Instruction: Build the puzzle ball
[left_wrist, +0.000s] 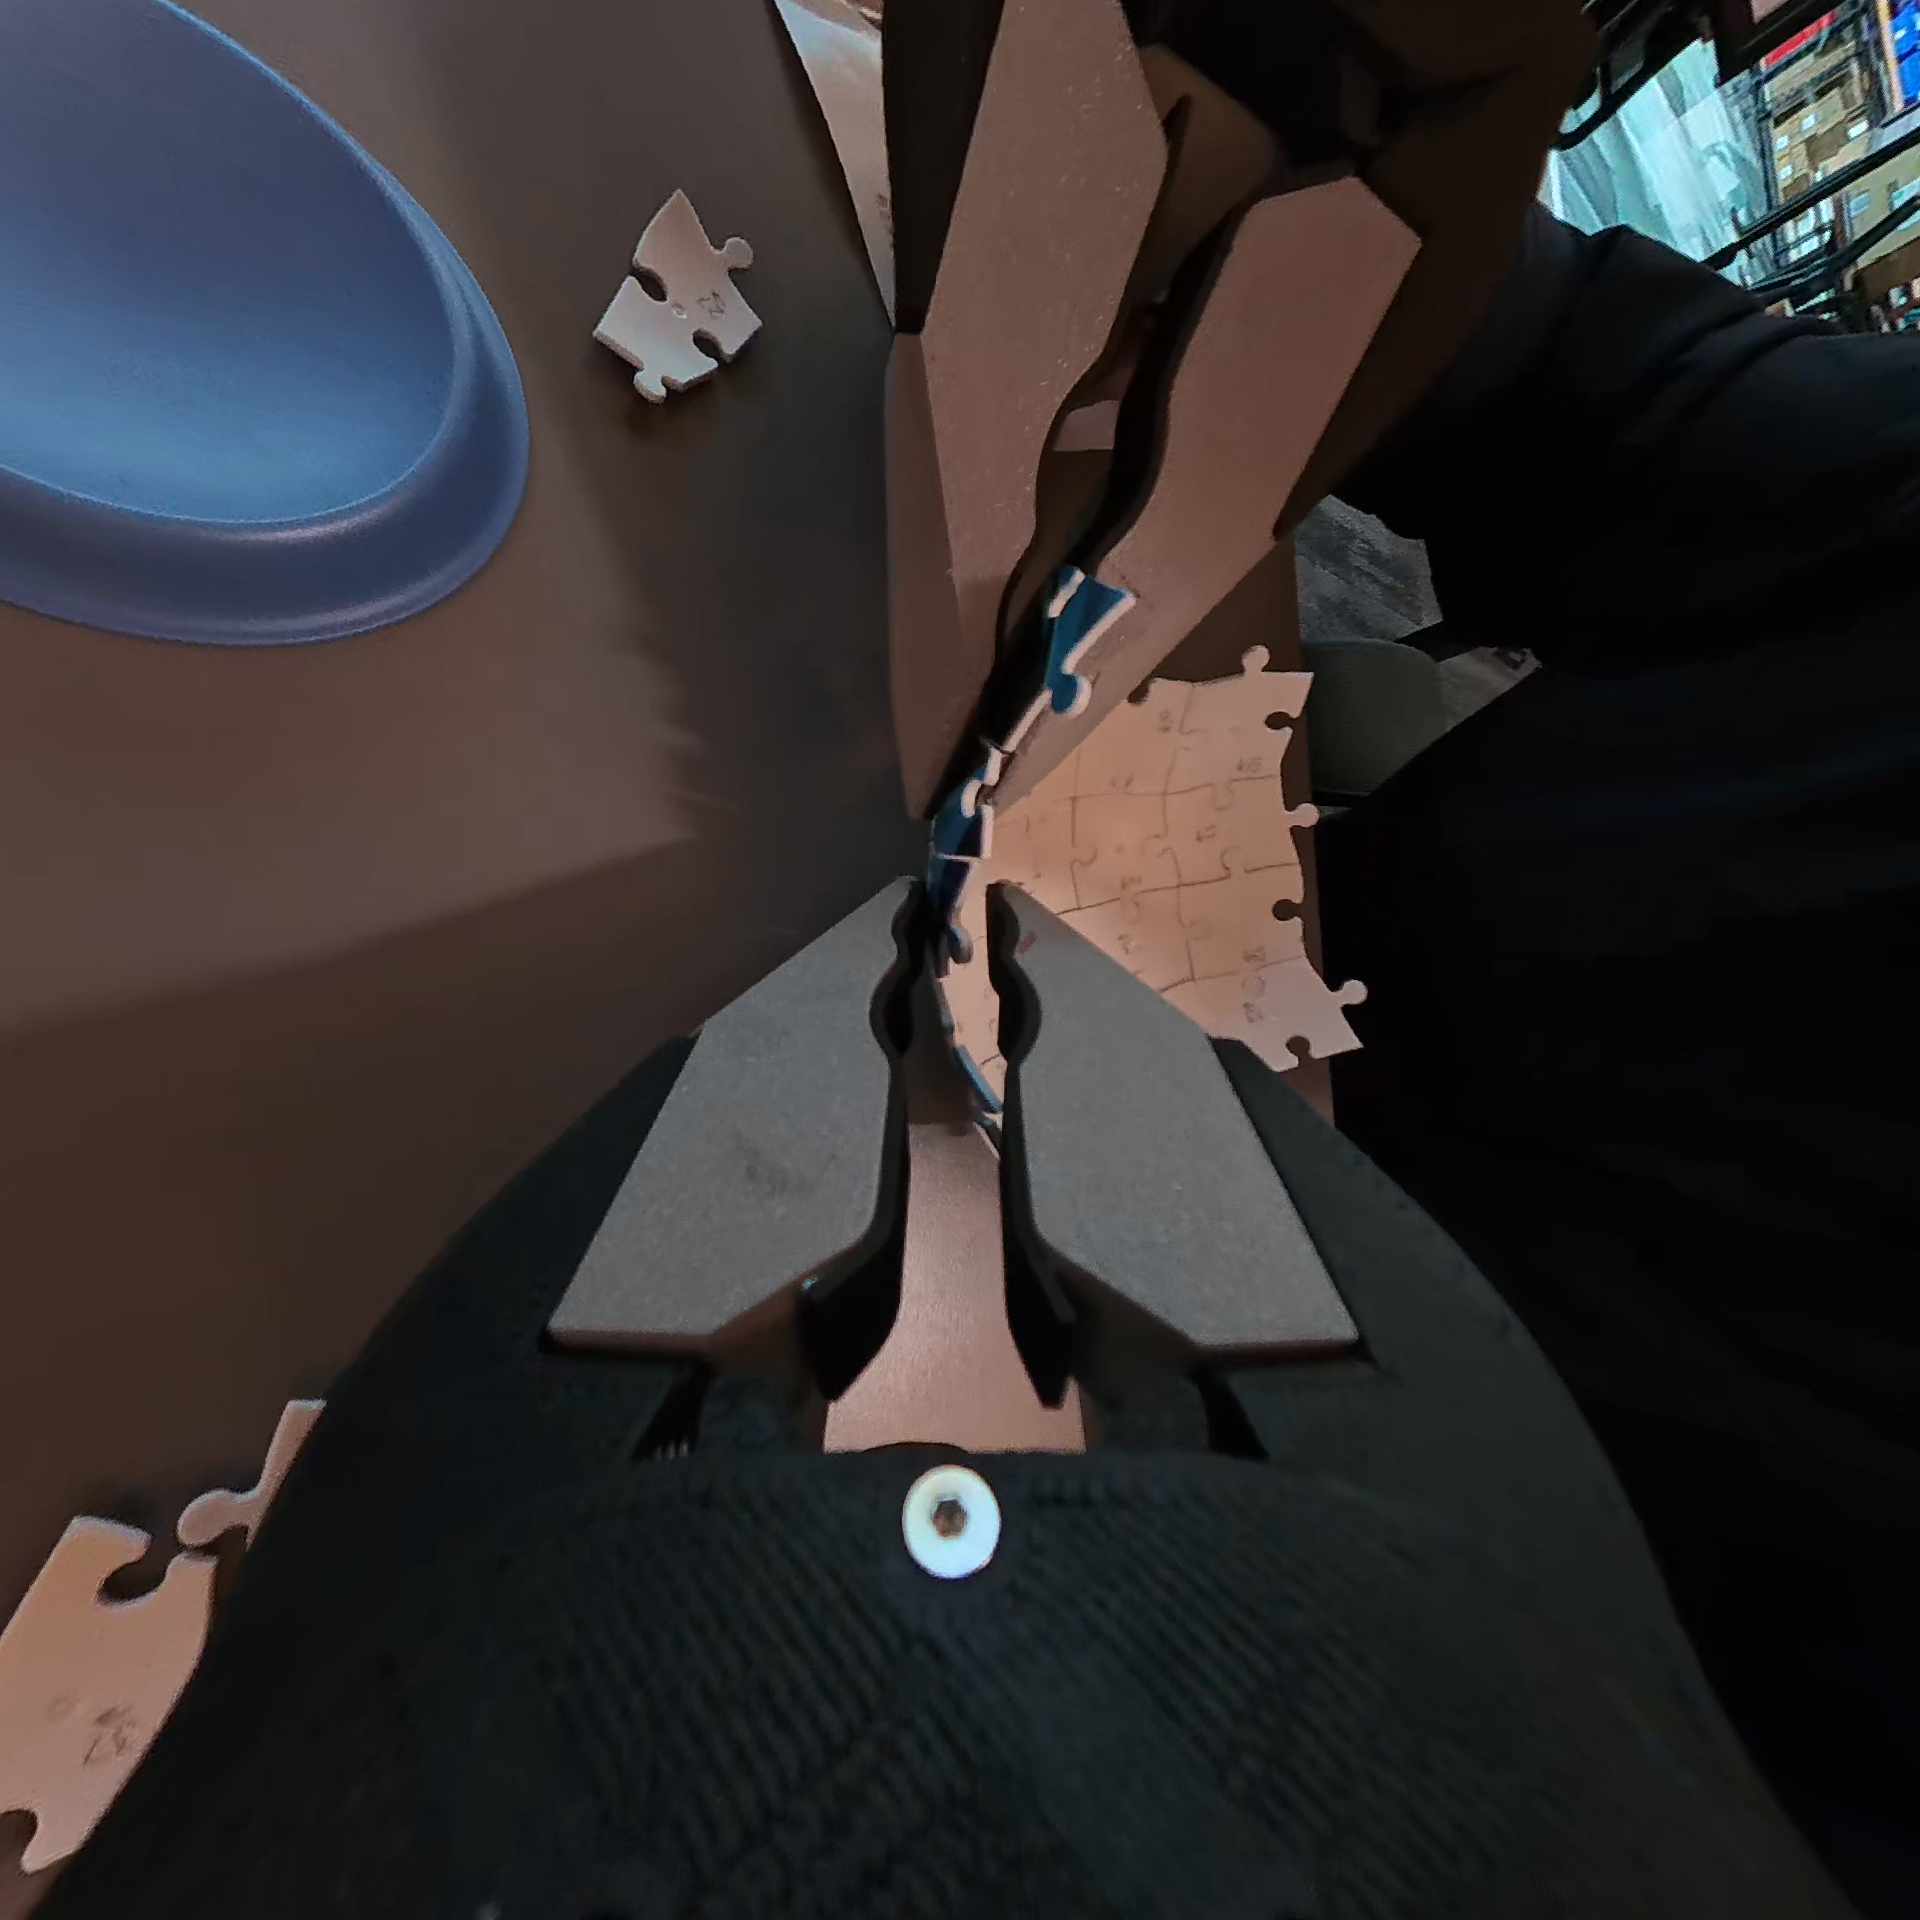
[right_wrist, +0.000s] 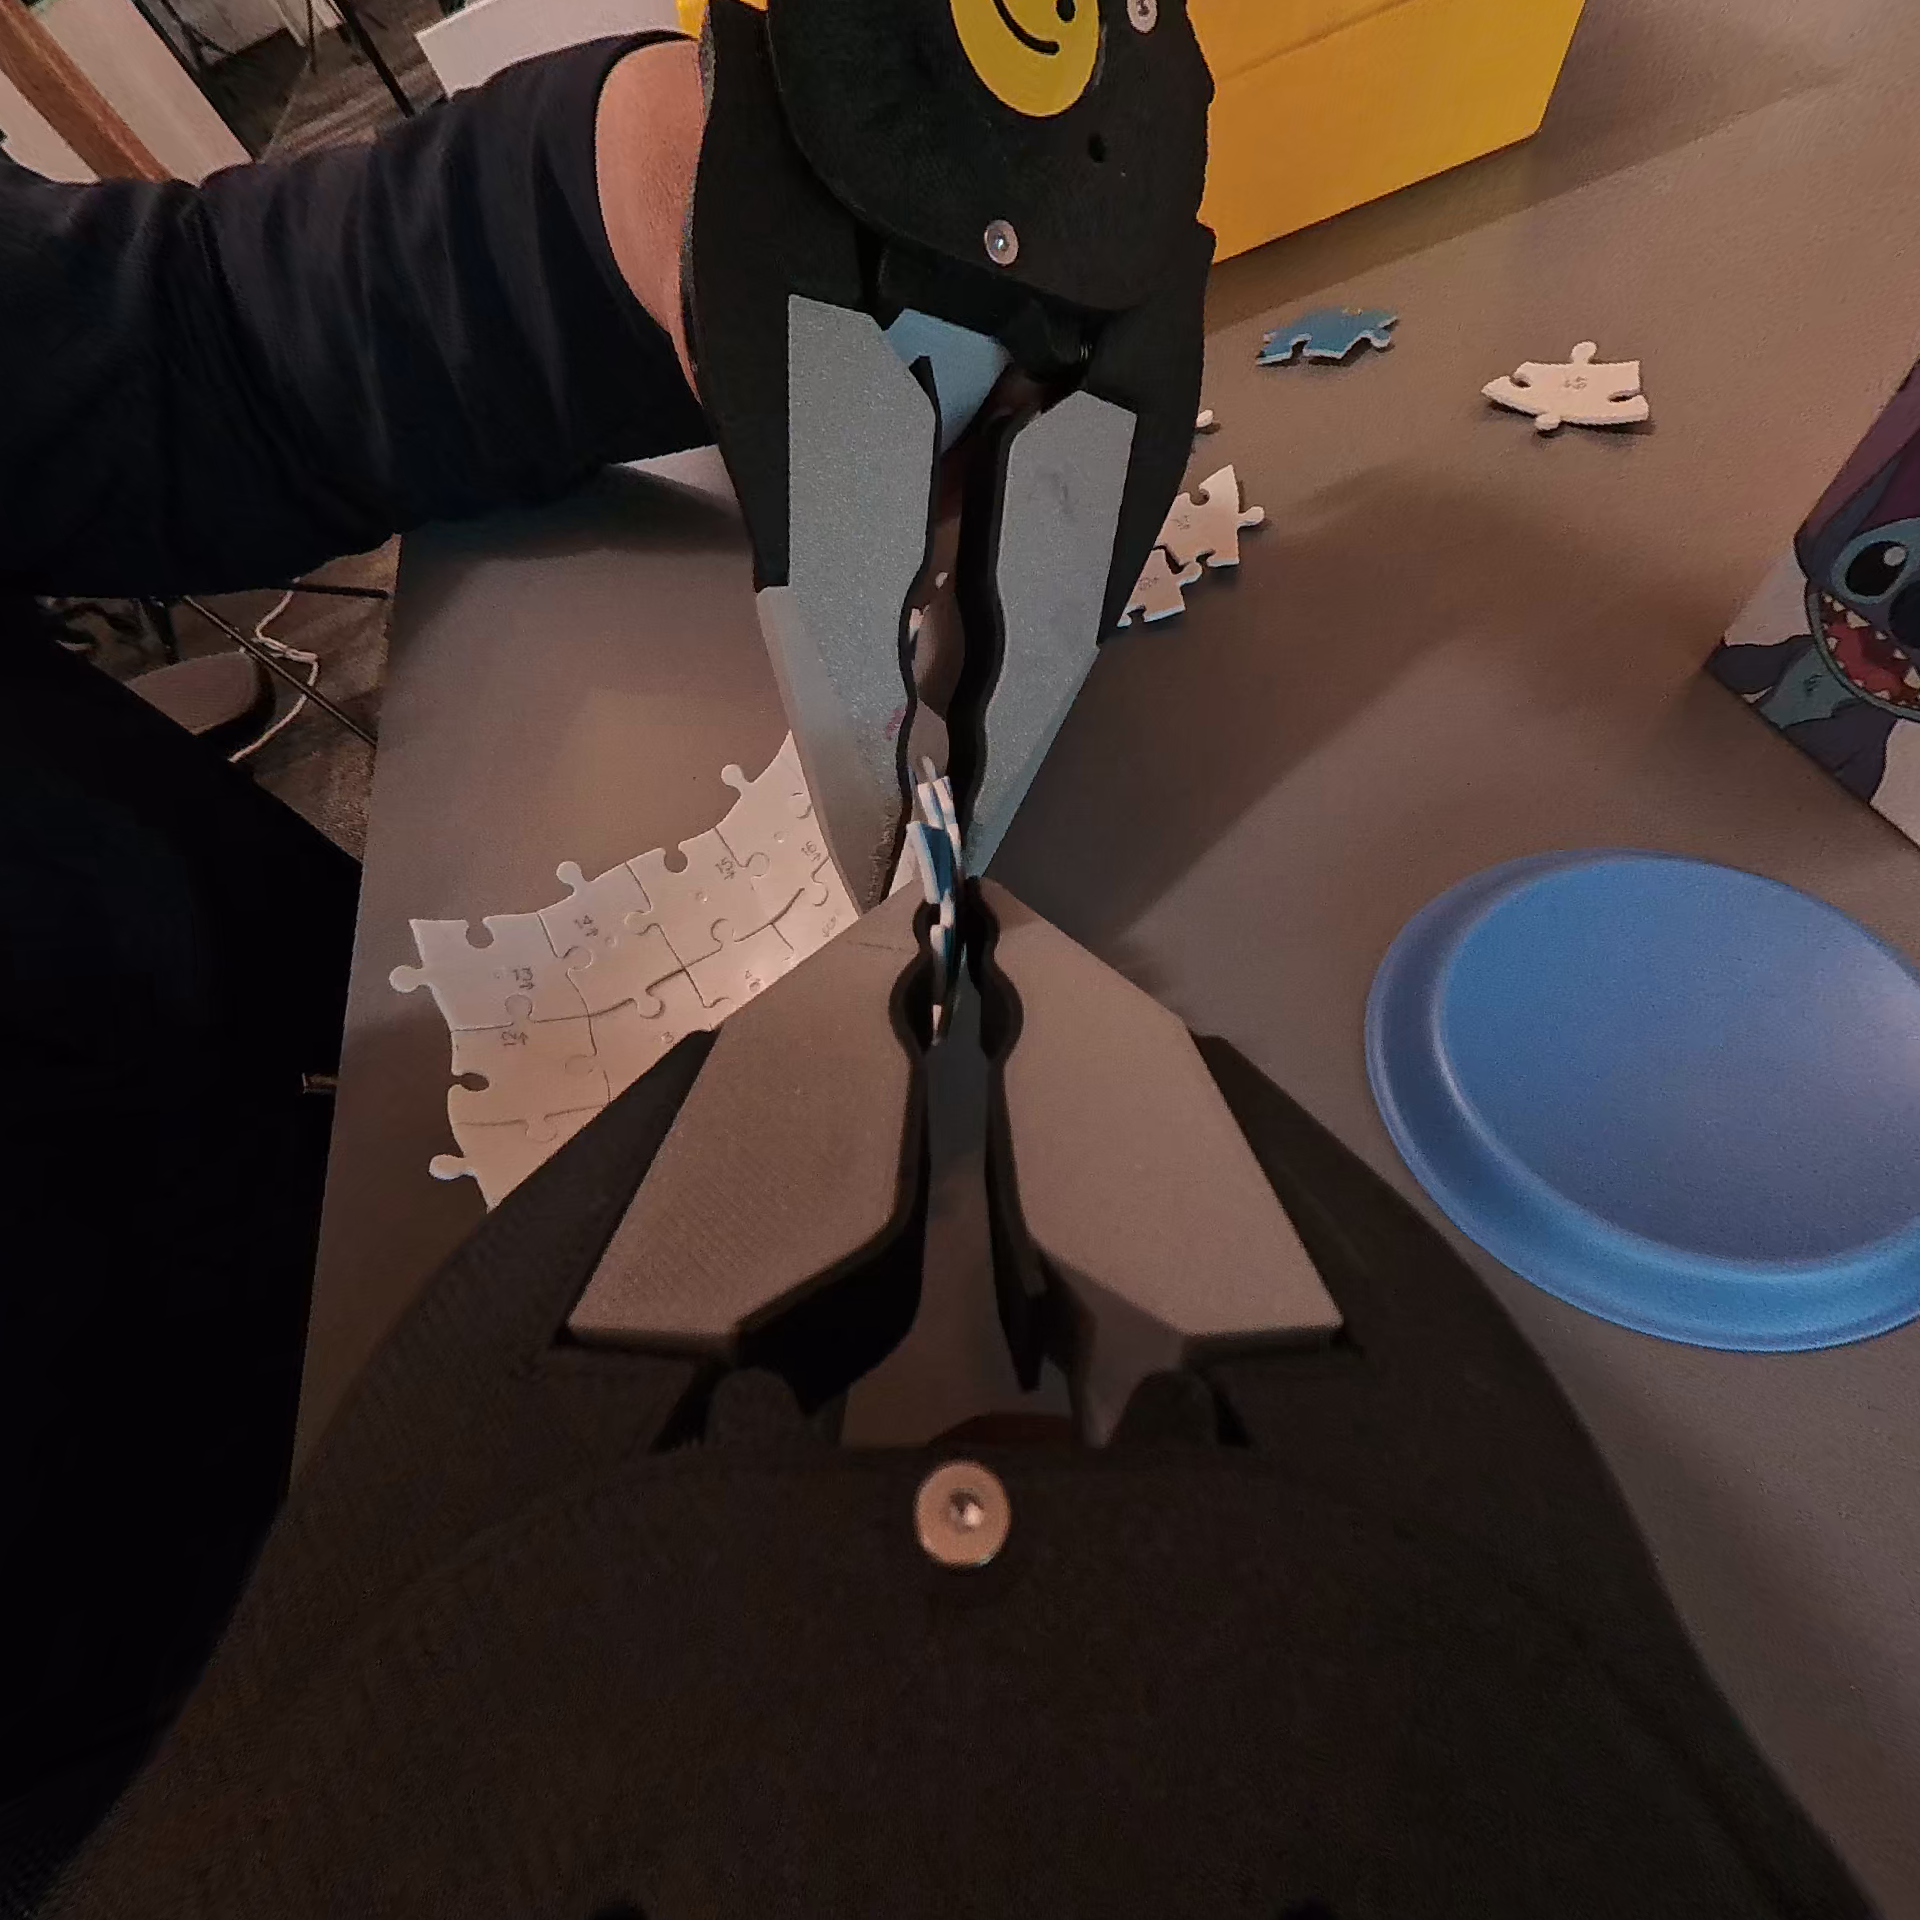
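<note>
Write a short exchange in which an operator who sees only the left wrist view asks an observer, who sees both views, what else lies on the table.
Operator: My left gripper and the right gripper pinch edge-on puzzle pieces. I see a blue dish and one loose white piece. Any piece lying colour side up?
Observer: Yes, a blue piece lies face up beyond the left gripper.
Operator: Anything larger out there?
Observer: A yellow box at the far edge.
Operator: Anything near the dish?
Observer: A box with a cartoon picture stands just beyond it.
</note>
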